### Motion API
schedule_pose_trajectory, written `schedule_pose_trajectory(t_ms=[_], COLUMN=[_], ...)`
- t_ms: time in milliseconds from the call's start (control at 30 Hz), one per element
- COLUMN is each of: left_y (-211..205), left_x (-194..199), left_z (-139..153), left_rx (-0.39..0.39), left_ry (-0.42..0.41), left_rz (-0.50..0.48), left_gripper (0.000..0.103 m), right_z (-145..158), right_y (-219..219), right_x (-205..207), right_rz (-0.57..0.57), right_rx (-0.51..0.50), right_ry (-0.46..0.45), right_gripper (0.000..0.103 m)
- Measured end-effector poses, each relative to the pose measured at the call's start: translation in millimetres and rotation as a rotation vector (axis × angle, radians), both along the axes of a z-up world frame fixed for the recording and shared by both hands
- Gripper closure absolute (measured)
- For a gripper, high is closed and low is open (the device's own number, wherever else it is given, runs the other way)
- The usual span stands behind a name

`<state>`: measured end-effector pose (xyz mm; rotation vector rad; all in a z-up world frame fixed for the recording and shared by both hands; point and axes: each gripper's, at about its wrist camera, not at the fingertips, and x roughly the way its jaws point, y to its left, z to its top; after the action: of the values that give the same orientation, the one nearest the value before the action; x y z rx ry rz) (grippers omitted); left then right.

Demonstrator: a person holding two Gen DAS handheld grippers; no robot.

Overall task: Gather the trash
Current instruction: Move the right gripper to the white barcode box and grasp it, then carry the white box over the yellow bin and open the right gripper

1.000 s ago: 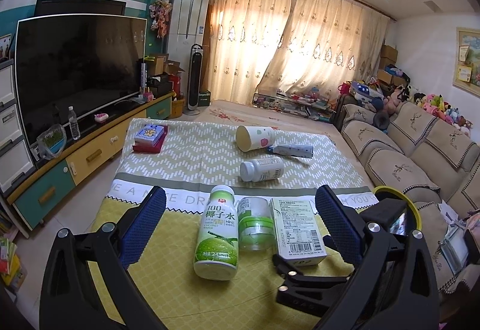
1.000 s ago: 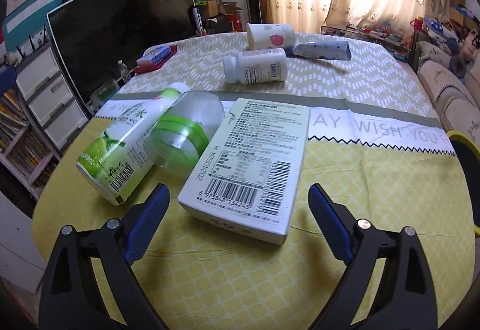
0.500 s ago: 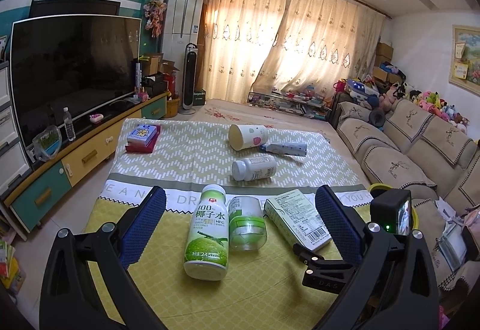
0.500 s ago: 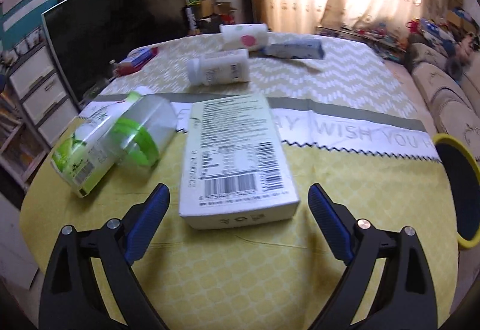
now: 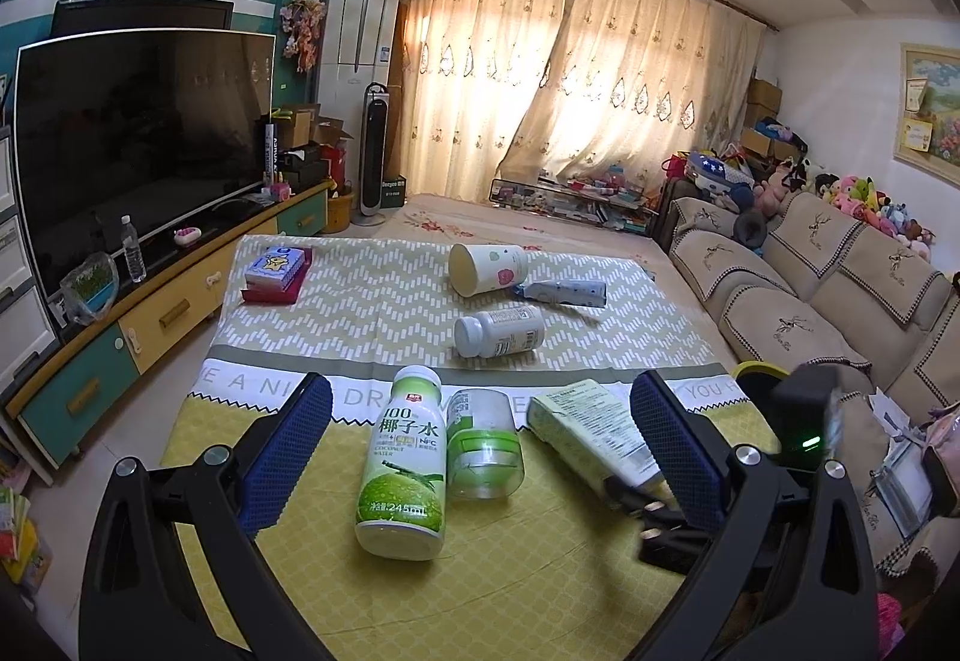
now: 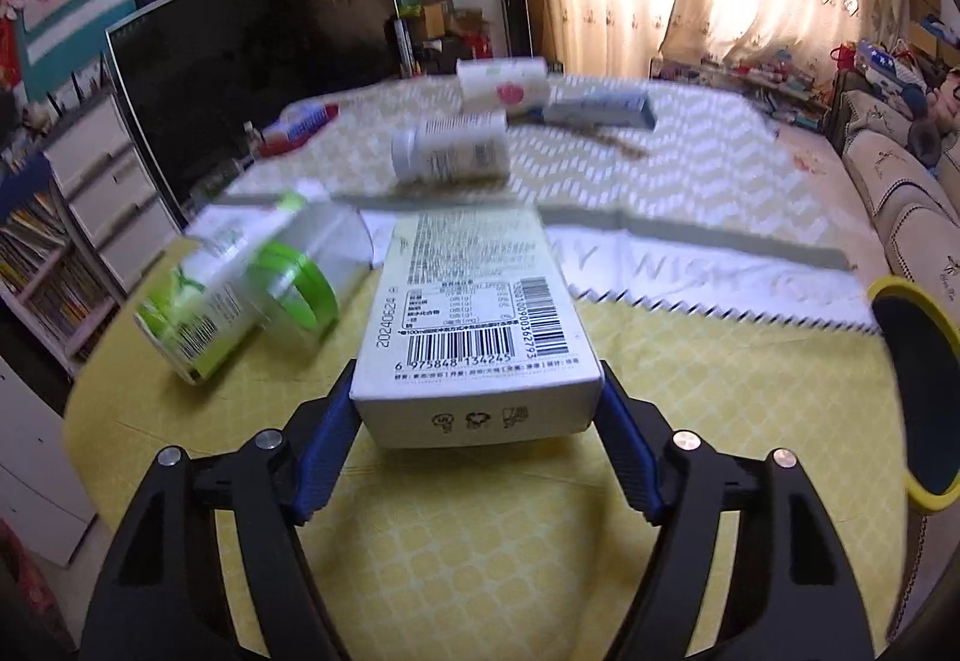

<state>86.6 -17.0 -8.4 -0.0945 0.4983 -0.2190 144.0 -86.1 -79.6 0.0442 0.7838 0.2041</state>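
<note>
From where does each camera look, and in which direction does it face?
Left wrist: sits on the left gripper, faces along the table toward the curtains; its open blue fingers show.
Right wrist: sits on the right gripper, faces down at the white carton; its jaws have been closing around it.
Shared: carton, coconut water bottle, clear jar.

Left wrist view: set back at the near edge, looking across the worktop toward the far curtains. Right wrist view: much nearer and steeper, directly over the box. Both views share the box, bottle, jar and far items.
</note>
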Motion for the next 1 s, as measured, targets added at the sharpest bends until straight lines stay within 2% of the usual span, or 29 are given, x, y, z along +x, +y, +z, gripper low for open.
schedule_pose_trajectory(t_ms=[300, 767, 1000], left_y=[-6.0, -21.9, -25.7], left_x=[1.4, 1.5, 6.1], left_z=[-2.0, -4.3, -7.9], left_rx=[0.009, 0.029, 0.033], left_ry=[0.004, 0.004, 0.017], left_rz=[-0.009, -0.031, -0.032], left_gripper=[0.005, 0.005, 0.005], right_z=[44.6, 58.0, 65.8], right_y=[-31.8, -63.5, -99.1], right_x=[-24.3, -37.5, -44.6], right_rz=[0.021, -0.015, -0.106], right_rx=[0.093, 0.125, 0.12], right_ry=[-0.093, -0.136, -0.174], right_gripper=[0.034, 0.034, 0.034])
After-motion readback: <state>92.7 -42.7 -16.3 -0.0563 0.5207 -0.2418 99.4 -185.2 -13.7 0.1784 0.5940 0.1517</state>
